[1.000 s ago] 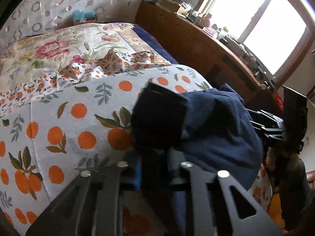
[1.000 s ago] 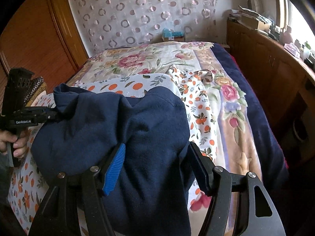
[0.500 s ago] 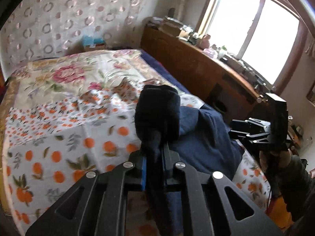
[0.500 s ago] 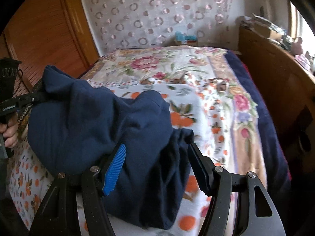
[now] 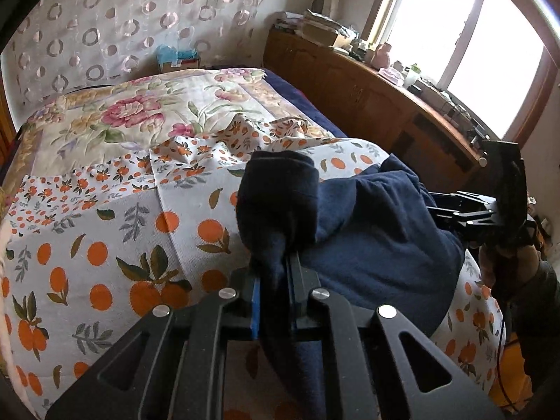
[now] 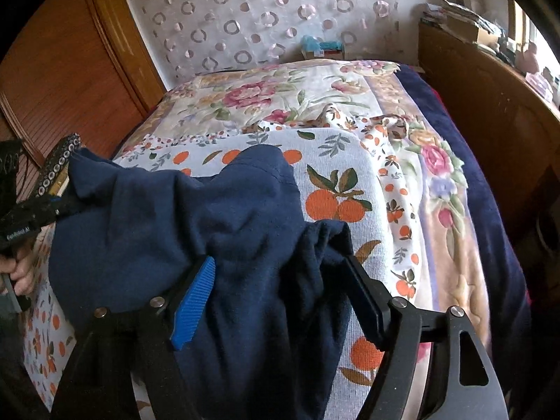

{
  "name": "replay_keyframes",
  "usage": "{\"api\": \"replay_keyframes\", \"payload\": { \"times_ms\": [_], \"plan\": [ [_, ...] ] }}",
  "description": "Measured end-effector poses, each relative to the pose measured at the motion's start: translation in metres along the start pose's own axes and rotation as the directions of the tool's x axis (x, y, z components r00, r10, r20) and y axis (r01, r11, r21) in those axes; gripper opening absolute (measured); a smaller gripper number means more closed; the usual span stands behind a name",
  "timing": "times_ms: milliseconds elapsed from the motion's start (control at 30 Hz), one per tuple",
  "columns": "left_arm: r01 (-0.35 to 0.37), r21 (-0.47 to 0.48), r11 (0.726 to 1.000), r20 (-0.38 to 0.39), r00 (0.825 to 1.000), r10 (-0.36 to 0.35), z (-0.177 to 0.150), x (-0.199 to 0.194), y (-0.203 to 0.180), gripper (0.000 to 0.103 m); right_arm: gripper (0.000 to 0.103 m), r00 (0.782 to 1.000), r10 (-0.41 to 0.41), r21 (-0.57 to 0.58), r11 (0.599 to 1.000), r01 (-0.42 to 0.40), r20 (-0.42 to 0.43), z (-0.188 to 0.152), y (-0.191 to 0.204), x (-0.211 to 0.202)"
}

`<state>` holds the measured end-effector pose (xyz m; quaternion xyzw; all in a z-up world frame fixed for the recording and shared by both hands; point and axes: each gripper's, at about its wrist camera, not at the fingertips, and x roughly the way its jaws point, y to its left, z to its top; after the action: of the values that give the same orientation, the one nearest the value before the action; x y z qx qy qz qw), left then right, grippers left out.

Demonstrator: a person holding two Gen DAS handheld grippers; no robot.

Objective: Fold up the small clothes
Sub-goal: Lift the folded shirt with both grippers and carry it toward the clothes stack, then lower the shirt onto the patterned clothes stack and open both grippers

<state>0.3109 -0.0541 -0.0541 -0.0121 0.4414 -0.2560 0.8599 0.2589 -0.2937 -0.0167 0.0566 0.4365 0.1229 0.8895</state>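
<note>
Navy garment [image 5: 378,245] sits bunched on the orange-print sheet [image 5: 105,245] at the near end of the bed, spread roughly side to side between the two tools. Left gripper [image 5: 273,301] has its fingers pressed together on a thick wad of the navy cloth, the pinched end bulging up dark above the tips and a tail hanging down between the linkage. Right gripper [image 6: 280,294] has its jaws spread wide, blue pad [image 6: 192,308] on one side and black finger [image 6: 364,301] on the other, with fabric draped loosely in the gap; no pinch visible, cloth just lies across it. From the right wrist view the garment's bulk runs left toward the left gripper [image 6: 31,210], which holds the far corner near the edge of the bed; from the left wrist view the right gripper [image 5: 490,210] sits at the opposite end, by the wooden sideboard [image 5: 385,105]. So long axis is gripper to gripper, across the bed, not along it. Floral quilt [image 6: 280,105] lies beyond, well apart from the work. Judgement: early in the fold, garment not yet flattened; next move likely needs the right side to close on its end so both ends can be pulled taut, risk is the loose drape slipping out of the wide gap
</note>
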Motion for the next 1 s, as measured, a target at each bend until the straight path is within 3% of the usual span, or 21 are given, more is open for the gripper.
{"api": "replay_keyframes", "payload": {
  "times_ms": [100,167,200,233,367,467,633,833,1000],
  "plan": [
    [0.004,-0.007,1.000,0.001,1.000,-0.004,-0.001,0.002,0.000,0.012,0.071,1.000,0.015,-0.029,0.999,-0.015,-0.009,-0.003,0.008,0.001],
    [0.009,-0.007,1.000,0.009,1.000,-0.008,-0.001,0.000,-0.001,0.012,0.045,0.997,0.076,-0.048,0.996,-0.076,-0.019,-0.003,0.011,0.001],
    [0.012,-0.003,1.000,0.014,1.000,-0.012,-0.001,-0.002,-0.002,0.012,0.026,0.994,0.109,-0.051,0.993,-0.110,-0.031,-0.003,0.014,0.001],
    [0.017,0.001,1.000,0.018,1.000,-0.017,0.000,-0.003,-0.003,0.012,0.018,0.992,0.117,-0.073,0.990,-0.120,-0.038,-0.003,0.017,0.001],
    [0.046,0.033,0.998,0.070,0.996,-0.049,0.002,-0.024,-0.016,0.012,0.013,0.993,0.110,-0.112,0.987,-0.114,-0.041,-0.003,0.022,-0.004],
    [0.082,0.038,0.996,0.130,0.988,-0.087,0.004,-0.048,-0.022,0.012,0.012,0.995,0.092,-0.133,0.987,-0.086,0.034,-0.002,0.030,-0.023],
    [0.082,0.045,0.996,0.228,0.970,-0.090,0.007,-0.094,-0.021,0.011,0.011,0.976,0.126,-0.152,0.983,-0.099,0.177,0.003,0.050,-0.061],
    [0.008,0.012,1.000,0.327,0.945,-0.012,0.002,-0.153,0.005,0.011,0.011,0.952,0.196,-0.253,0.958,-0.135,0.237,0.029,0.096,-0.075],
    [-0.113,-0.063,0.992,0.391,0.911,0.128,-0.019,-0.207,0.046,0.011,0.011,0.933,0.274,-0.403,0.900,-0.164,0.232,0.064,0.161,-0.067]
  ]
}}
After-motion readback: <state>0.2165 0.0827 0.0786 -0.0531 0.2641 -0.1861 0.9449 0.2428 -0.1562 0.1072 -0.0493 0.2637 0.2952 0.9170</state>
